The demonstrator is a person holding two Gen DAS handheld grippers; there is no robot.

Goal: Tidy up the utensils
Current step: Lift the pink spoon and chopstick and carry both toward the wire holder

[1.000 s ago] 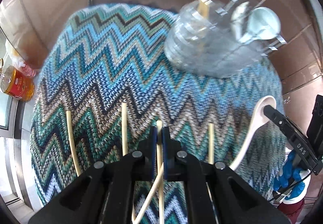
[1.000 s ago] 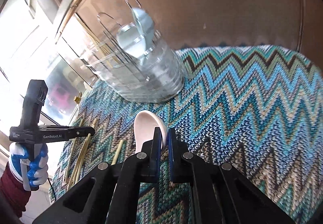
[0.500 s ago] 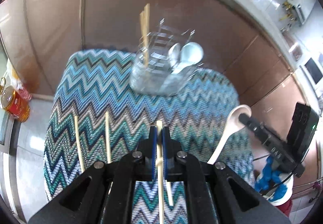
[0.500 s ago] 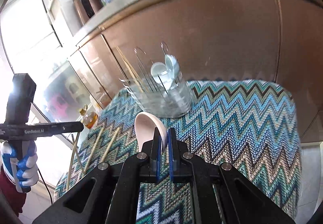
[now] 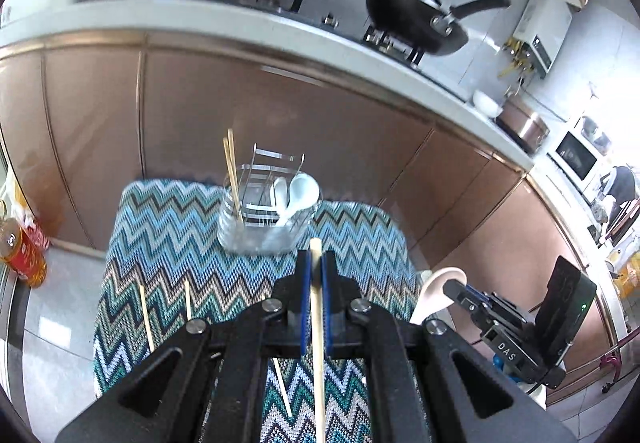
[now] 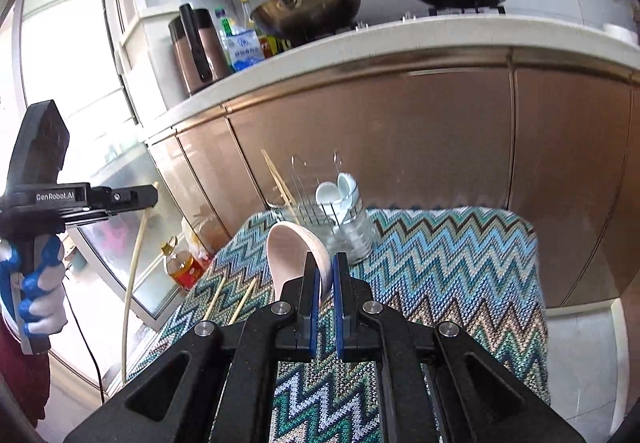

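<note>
— Holding anything, that left gripper point(image 5: 316, 263)?
— Yes, clamped on one chopstick point(image 5: 318, 327), near the glass utensil holder point(image 5: 264, 219) on the zigzag cloth point(image 5: 168, 227).
— And the right gripper point(image 6: 327, 271)?
— Closed on a white spoon point(image 6: 294, 251); loose chopsticks point(image 5: 146, 317) lie on the cloth nearer than the holder.

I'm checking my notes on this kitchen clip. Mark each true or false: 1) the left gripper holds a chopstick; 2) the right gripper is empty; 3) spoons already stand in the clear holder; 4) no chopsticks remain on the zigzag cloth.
1) True: the left gripper is shut on a chopstick.
2) False: the right gripper clamps a white spoon.
3) True: white spoons stand in the clear holder.
4) False: loose chopsticks lie on the zigzag cloth.
</note>
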